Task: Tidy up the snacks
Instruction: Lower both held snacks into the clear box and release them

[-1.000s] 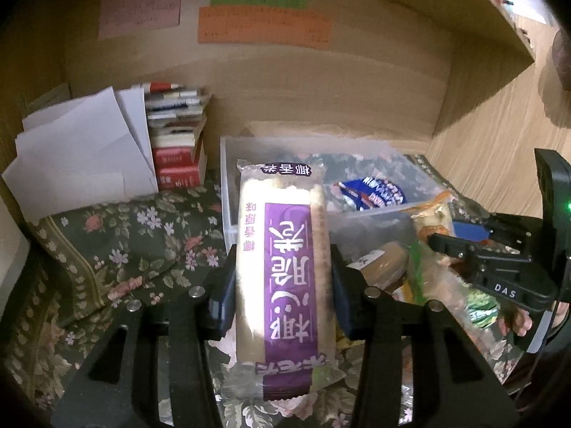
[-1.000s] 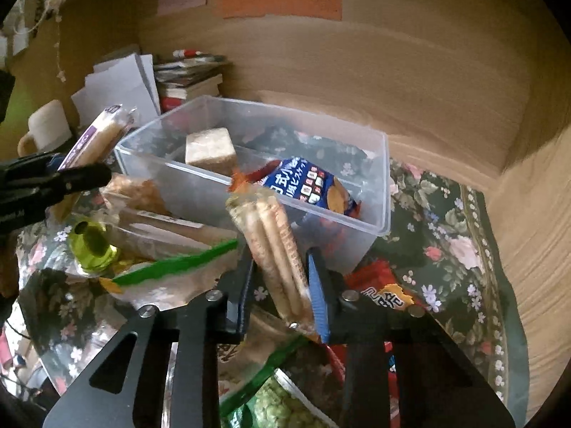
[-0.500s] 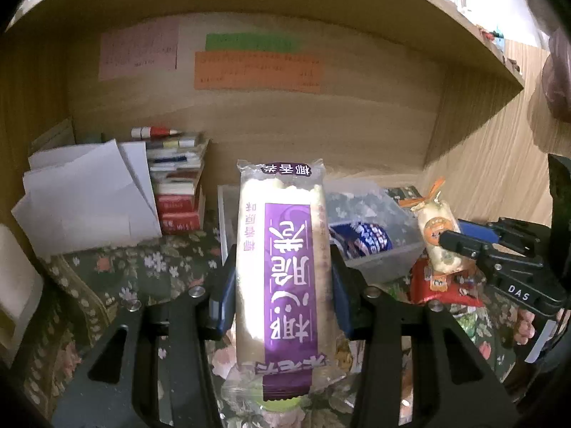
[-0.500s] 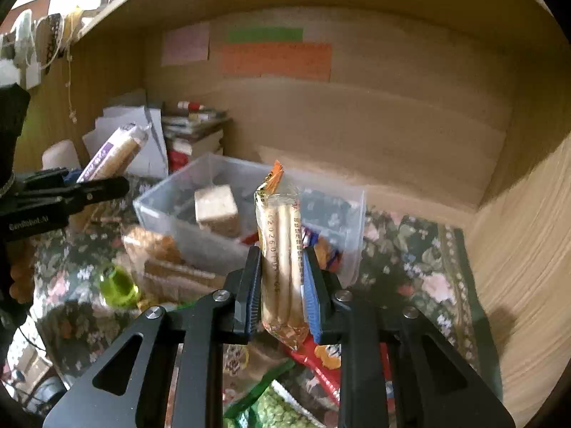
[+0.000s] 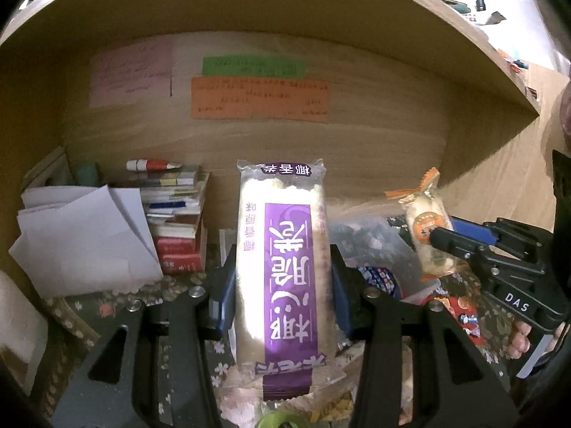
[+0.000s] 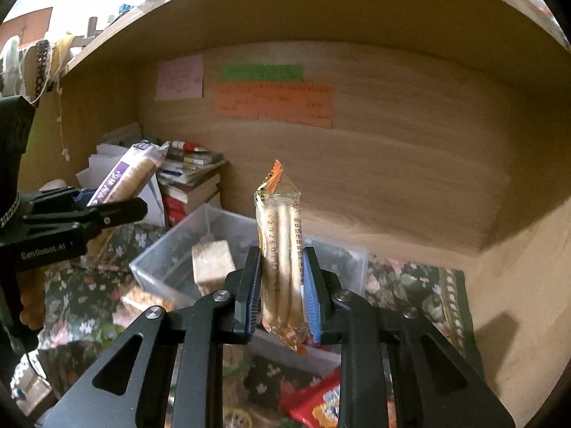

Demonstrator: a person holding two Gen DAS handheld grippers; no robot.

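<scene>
— Two packs are up off the bench at once, one in each gripper. How does the left one look from your side?

— I see the left gripper (image 5: 282,292) with its fingers (image 5: 222,297) closed tight on a long pack with a purple label (image 5: 283,271), held upright and pinched around its lower half. In the right view that same pack (image 6: 123,180) tilts up and to the right above the left gripper (image 6: 107,210).

— And the right?

— My right gripper (image 6: 282,289) has its fingers (image 6: 249,290) shut on a clear stick pack (image 6: 280,249) with an orange crimped top, standing upright. From the left view I see it (image 5: 426,228) at the far right, with the right gripper (image 5: 449,239) holding it low down.

— Where is the bin?

— I see the clear bin (image 6: 162,260) beyond the right fingers on the floral cloth (image 6: 421,281). A pale square block (image 6: 212,262) sits inside it, toward its left end. A blue pack (image 5: 382,280) shows in the bin in the left view. A red pack (image 6: 314,397) lies on the cloth just near of the bin.

— Anything else around?

— Books (image 5: 178,224) are stacked at far left against the back wall, with white papers (image 5: 85,235) leaning just left of them. Pink (image 5: 130,75), green (image 5: 255,66) and orange (image 5: 260,100) notes are stuck on the wall.
</scene>
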